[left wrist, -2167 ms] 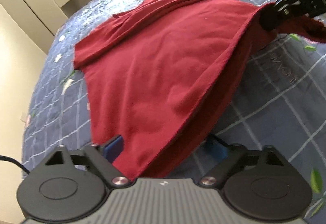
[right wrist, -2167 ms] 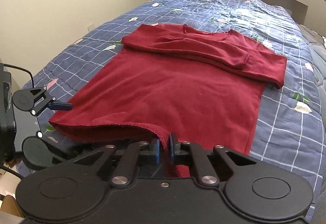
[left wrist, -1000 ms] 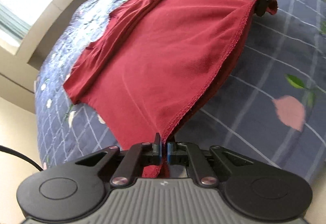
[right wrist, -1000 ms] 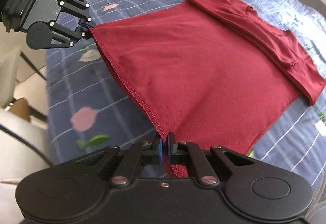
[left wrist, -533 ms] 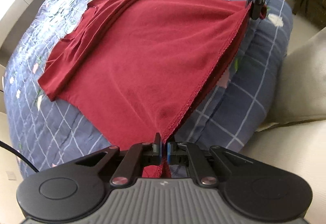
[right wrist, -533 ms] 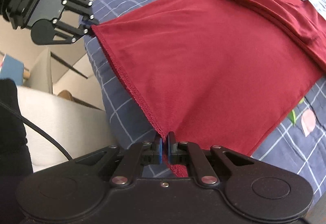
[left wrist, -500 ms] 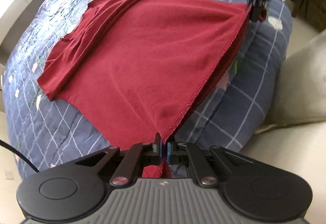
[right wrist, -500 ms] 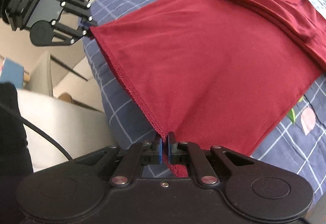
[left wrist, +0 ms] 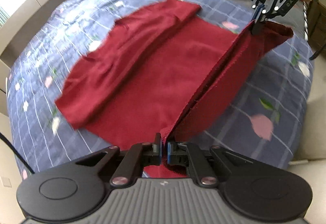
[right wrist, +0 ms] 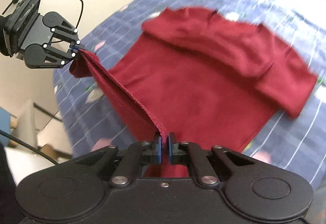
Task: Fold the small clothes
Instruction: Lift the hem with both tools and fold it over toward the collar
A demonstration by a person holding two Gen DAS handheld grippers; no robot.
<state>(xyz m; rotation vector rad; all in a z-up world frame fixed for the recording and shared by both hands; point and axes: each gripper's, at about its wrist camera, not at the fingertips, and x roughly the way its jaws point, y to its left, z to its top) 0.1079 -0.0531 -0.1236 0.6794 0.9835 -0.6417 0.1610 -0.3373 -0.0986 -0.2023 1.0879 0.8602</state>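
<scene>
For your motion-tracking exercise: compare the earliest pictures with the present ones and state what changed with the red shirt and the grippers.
The left gripper closed on the red shirt hem; both grippers lifted it taut and are carrying it toward the folded sleeves. The right gripper kept its grip; the sleeves stayed folded on the bedspread.

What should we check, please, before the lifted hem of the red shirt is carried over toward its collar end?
1. Left hand-held gripper shut on one hem corner of the red shirt: ok.
2. Right hand-held gripper shut on the other hem corner: ok.
3. Hem stretched straight between both grippers: ok.
4. Folded sleeves lying flat across the collar end: ok, though blurred.
5. Both layers of fabric caught in each grip: cannot tell.
6. Shirt fully on the bedspread: ok.
</scene>
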